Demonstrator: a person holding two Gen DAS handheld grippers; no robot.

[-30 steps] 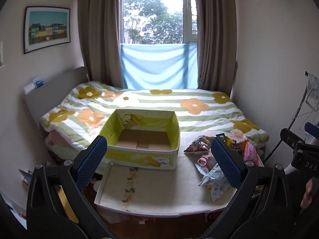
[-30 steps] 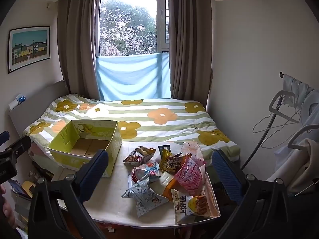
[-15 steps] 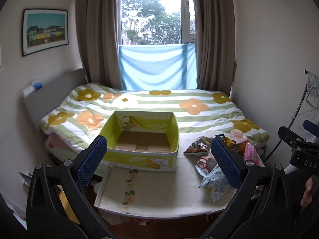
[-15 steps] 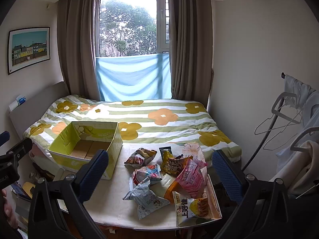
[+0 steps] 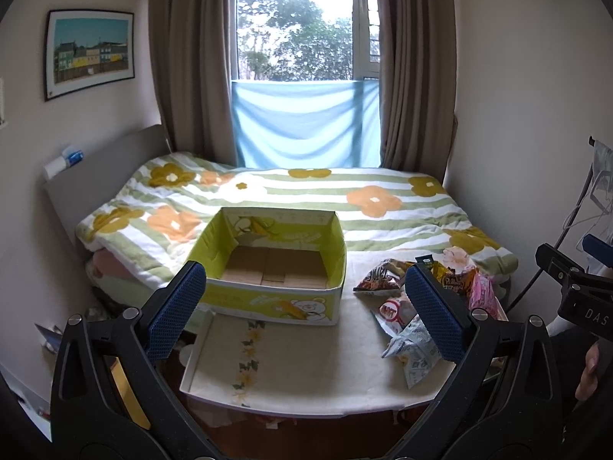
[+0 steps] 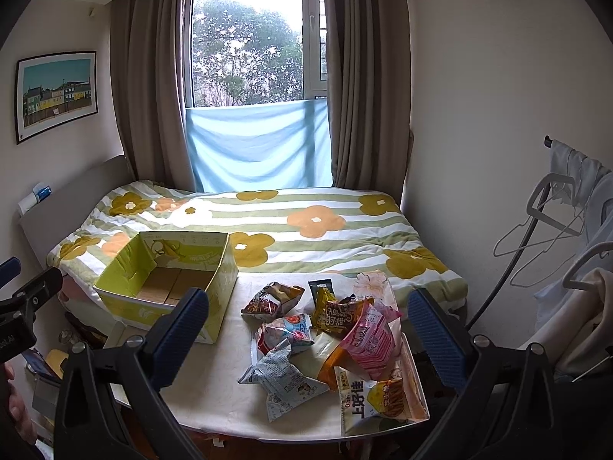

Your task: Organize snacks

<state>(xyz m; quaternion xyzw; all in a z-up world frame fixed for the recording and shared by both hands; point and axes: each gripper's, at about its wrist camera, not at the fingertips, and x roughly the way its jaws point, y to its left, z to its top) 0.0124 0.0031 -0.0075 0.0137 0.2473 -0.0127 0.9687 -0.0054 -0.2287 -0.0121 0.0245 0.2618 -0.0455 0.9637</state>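
Observation:
An empty yellow-green cardboard box [image 5: 268, 268] [image 6: 168, 280] stands at the far left of a small white table [image 5: 306, 360] [image 6: 218, 375]. Several snack packets lie in a heap at the table's right: a pink bag [image 6: 369, 341], a grey-white bag [image 6: 281, 379] [image 5: 412, 349], an orange-brown bag [image 6: 274, 299] [image 5: 377, 274], and a packet with Chinese print [image 6: 377, 396]. My left gripper [image 5: 306, 314] is open and empty, held above the near table edge. My right gripper [image 6: 306, 333] is open and empty, above the snack heap.
A bed with a green-striped flower quilt [image 6: 268, 226] lies right behind the table. A clothes rack with hangers [image 6: 555, 222] stands at the right. Clutter sits on the floor at the left [image 6: 42, 368]. A window with curtains is beyond the bed.
Both grippers have drifted slightly; the table and box sit a little lower in both views. Nothing was taken hold of or moved.

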